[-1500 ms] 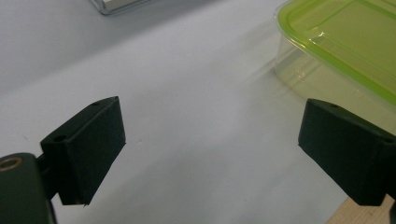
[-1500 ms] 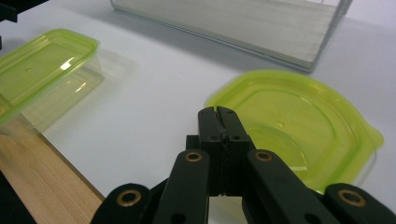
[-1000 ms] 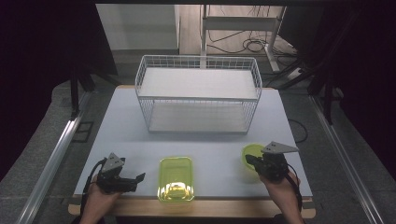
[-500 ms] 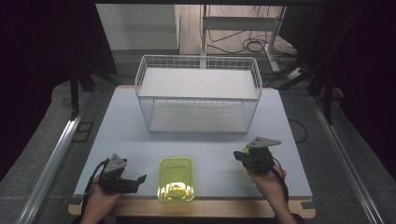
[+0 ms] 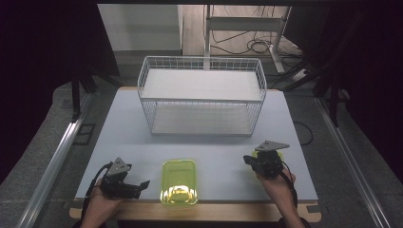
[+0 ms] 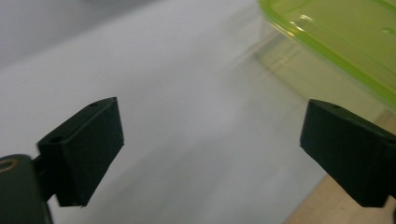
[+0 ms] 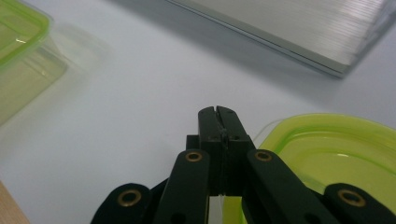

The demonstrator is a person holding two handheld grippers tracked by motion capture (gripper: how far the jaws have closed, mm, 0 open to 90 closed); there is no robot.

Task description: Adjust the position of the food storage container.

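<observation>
**A:** What does the right claw carry?

**B:** A thin yellow-green lid, translucent with a raised rim. The claw is clenched on the lid's edge, low and right of centre in the high view, just above the white bench.

**A:** And the left claw?

**B:** Released, jaws wide and just now narrowing slightly, nothing between them. It sits at the lower left, pointing at a matching yellow-green container near the bench's bottom edge.

**A:** Anything else around?

**B:** A white wire basket stands in the upper middle of the bench, well apart from both claws. Only bare bench lies between lid and container.
</observation>
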